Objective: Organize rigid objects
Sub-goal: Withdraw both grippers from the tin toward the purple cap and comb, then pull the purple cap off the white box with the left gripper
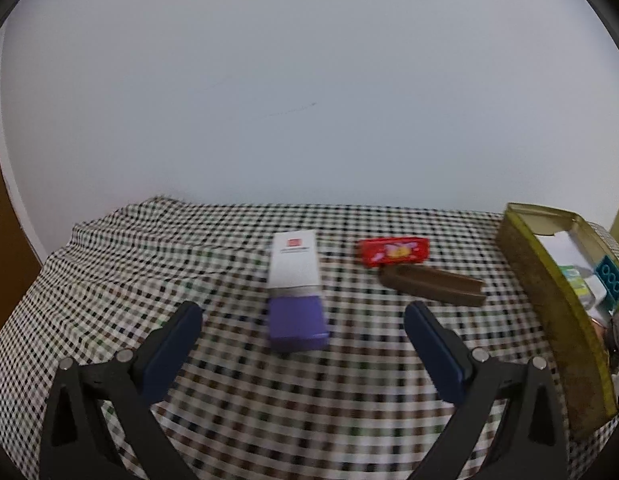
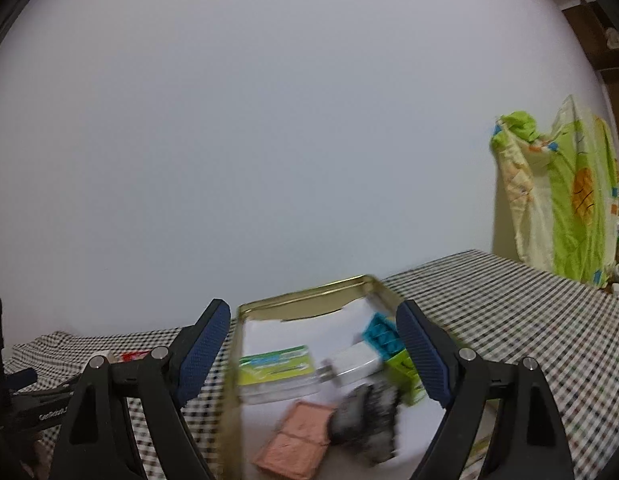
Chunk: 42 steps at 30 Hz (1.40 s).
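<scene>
In the left wrist view a white and purple box [image 1: 296, 292] lies on the checked tablecloth [image 1: 109, 280], with a red tin [image 1: 394, 251] and a brown case [image 1: 433, 285] to its right. My left gripper [image 1: 303, 318] is open and empty, just short of the purple end. The gold tin box [image 1: 549, 300] stands at the right. In the right wrist view my right gripper [image 2: 313, 324] is open and empty above the gold tin [image 2: 309, 294], which holds a green and white pack [image 2: 275, 366], a teal block [image 2: 383, 336], a white adapter [image 2: 355, 364], a dark object [image 2: 363, 420] and a pink piece [image 2: 297, 440].
A plain white wall stands behind the table. A green and yellow patterned cloth [image 2: 557, 200] hangs at the right past the table's far corner. The left gripper's black frame [image 2: 25, 392] shows at the left edge of the right wrist view.
</scene>
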Each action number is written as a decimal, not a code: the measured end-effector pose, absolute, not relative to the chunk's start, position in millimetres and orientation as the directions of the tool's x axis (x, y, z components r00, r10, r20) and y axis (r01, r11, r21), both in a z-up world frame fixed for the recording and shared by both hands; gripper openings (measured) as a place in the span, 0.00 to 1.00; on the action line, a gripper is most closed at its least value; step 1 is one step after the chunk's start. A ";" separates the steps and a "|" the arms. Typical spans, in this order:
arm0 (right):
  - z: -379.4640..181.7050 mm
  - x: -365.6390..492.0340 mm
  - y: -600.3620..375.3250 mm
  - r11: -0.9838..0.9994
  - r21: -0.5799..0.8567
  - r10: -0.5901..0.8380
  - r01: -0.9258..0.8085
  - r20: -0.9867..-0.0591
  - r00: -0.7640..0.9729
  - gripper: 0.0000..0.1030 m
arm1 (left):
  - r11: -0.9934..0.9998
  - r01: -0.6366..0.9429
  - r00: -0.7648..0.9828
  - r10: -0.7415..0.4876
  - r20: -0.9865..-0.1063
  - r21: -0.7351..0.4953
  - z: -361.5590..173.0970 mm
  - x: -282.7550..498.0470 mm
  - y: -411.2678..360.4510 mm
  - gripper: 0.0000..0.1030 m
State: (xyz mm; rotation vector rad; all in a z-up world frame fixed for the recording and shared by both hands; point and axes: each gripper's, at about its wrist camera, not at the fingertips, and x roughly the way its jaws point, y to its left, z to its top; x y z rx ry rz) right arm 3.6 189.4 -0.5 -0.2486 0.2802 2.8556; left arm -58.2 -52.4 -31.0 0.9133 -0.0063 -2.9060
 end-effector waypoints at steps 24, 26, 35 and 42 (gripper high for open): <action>-12.1 -66.2 83.8 -0.978 0.169 0.057 -0.119 -0.332 -0.941 0.84 | -0.990 0.112 -0.680 -0.017 -0.733 -0.081 -57.2 -99.0 -91.4 0.93; -12.5 -64.1 86.2 -0.976 0.182 0.056 -0.122 -0.332 -0.942 0.84 | -0.991 0.112 -0.663 -0.015 -0.748 -0.078 -59.9 -105.2 -88.1 0.93; -14.6 -68.5 89.0 -0.974 0.199 0.029 -0.107 -0.360 -0.933 0.84 | -0.991 0.124 -0.615 -0.034 -0.788 -0.054 -67.5 -116.3 -86.1 0.88; -24.9 -92.0 91.3 -0.973 0.212 -0.016 -0.093 -0.461 -0.887 0.84 | -0.995 0.099 -0.626 -0.060 -0.778 -0.003 -65.2 -112.6 -97.8 0.48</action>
